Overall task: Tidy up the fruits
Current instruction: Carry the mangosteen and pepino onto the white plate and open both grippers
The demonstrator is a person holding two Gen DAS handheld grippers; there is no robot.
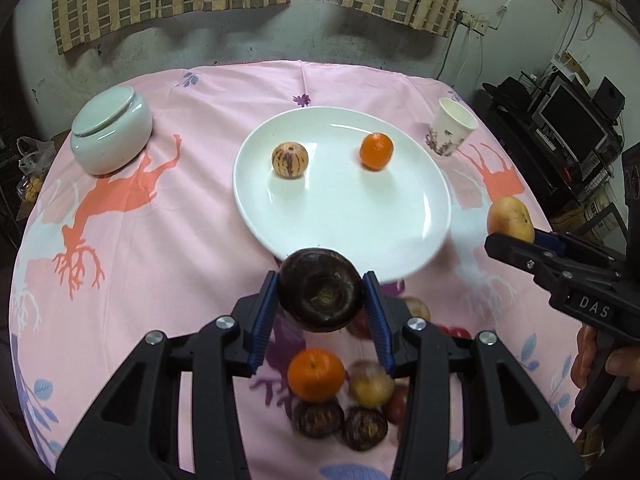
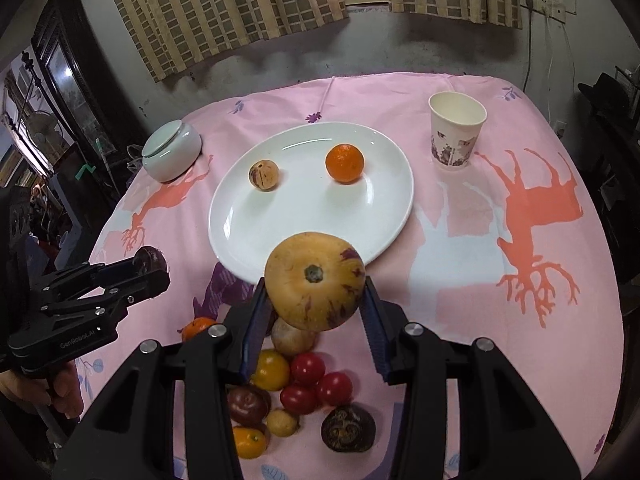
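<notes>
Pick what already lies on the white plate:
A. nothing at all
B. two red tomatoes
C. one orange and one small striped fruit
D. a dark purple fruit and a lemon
C: the plate holds just an orange and a small striped fruit, set apart from each other; the dark fruit and the yellow fruit are each held in tongs.

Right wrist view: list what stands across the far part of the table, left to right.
Lidded white jar → striped pale fruit on the white plate → orange on that plate → paper cup.
</notes>
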